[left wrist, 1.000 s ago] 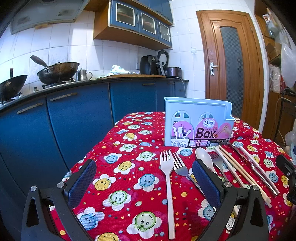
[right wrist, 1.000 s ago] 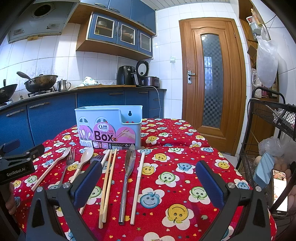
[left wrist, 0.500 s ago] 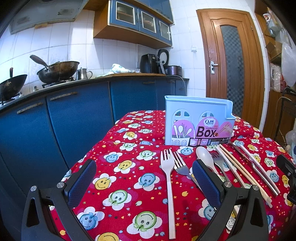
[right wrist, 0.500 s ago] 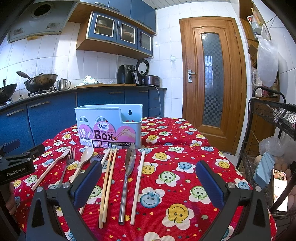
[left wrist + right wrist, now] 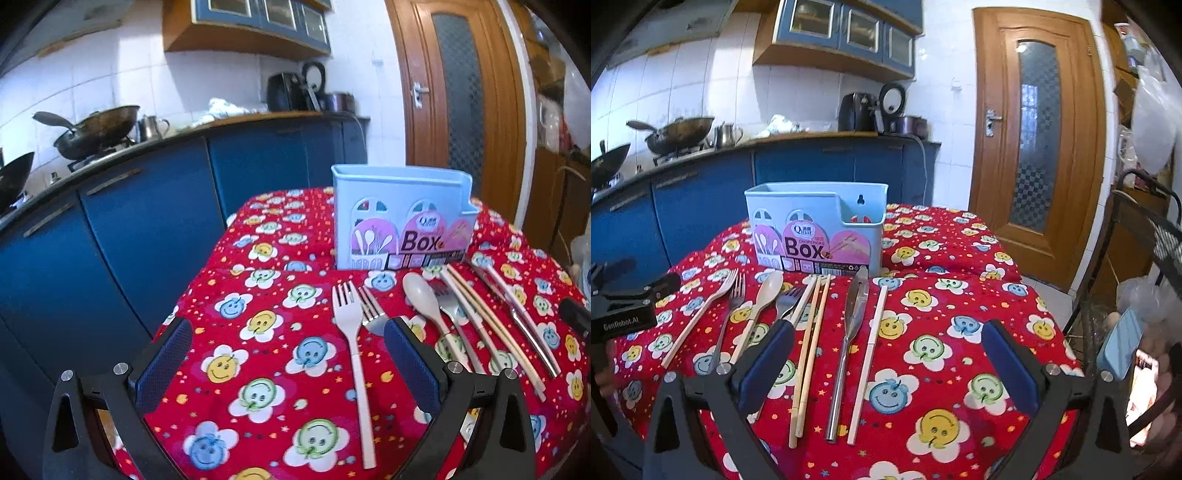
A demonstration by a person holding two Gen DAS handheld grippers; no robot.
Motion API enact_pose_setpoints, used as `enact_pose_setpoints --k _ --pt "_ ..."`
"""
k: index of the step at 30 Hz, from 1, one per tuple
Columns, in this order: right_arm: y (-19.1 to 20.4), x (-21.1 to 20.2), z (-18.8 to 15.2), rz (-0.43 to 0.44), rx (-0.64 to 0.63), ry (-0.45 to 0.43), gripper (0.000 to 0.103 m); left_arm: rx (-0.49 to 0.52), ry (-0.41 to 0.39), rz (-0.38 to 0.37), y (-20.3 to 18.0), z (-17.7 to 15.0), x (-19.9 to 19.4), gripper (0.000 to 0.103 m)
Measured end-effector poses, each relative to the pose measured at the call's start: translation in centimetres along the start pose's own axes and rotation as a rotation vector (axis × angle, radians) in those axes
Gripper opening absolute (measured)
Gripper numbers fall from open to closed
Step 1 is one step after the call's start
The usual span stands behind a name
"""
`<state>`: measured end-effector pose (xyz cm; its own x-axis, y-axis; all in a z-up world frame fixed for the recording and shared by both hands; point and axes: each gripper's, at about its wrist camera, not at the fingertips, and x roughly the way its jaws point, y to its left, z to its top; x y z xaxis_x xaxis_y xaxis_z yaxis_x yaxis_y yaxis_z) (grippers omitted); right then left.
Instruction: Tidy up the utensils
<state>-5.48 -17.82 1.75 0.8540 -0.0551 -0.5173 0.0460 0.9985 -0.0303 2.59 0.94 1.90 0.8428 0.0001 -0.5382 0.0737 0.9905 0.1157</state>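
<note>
1. The left gripper (image 5: 288,354) hovers low over the table's near edge with its jaws spread wide and nothing between them.
2. The right gripper (image 5: 890,365) hovers the same way, also spread wide and empty, further toward the table's right side.
3. Just ahead of the left gripper, a white plastic fork (image 5: 351,332) lies on the red smiley-face tablecloth (image 5: 258,325), its handle pointing at the near edge.
4. Beside it, going right, lie a metal fork (image 5: 371,310), a cream spoon (image 5: 419,295), another metal fork (image 5: 788,299), a pair of wooden chopsticks (image 5: 812,332), a metal knife (image 5: 851,321) and a single white chopstick (image 5: 873,339). All sit in a row, handles toward the near edge.
5. A pale blue utensil box (image 5: 816,225) stands upright at the middle of the table, just behind the row. From here it looks empty.
6. The task seems to be at its start: nothing is picked up yet.
7. The next move likely calls for lowering 1 gripper over a thin handle, closing on it, then standing the piece in the box.
</note>
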Motion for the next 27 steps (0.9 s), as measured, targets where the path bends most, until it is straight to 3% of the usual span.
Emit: enact_pose_setpoints --k 3,11,13,17,22,27 --pt "-0.2 1.1 0.9 0.020 -0.032 0.103 0.101 0.008 0.054 -0.028 0.6 0.6 0.7 0.103" --pt "-0.9 4.7 2.4 0.118 -0.038 0.373 0.075 -0.006 0.265 -0.105 2.0 1.8 4.1 0.102" --pt "-0.9 5.4 2.7 0.137 -0.046 0.434 0.066 -0.006 0.299 -0.133 2.1 2.1 4.5 0.097" --pt "-0.8 6.9 3.1 0.163 -0.056 0.559 0.062 0.019 0.399 -0.191 1.8 2.3 5.4 0.091" --pt "-0.4 8.6 3.4 0.176 -0.092 0.674 0.045 0.024 0.535 -0.295 0.8 2.3 6.9 0.078" --pt "-0.5 10.1 3.8 0.205 -0.087 0.764 0.038 0.083 0.615 -0.326 -0.8 2.5 7.9 0.072"
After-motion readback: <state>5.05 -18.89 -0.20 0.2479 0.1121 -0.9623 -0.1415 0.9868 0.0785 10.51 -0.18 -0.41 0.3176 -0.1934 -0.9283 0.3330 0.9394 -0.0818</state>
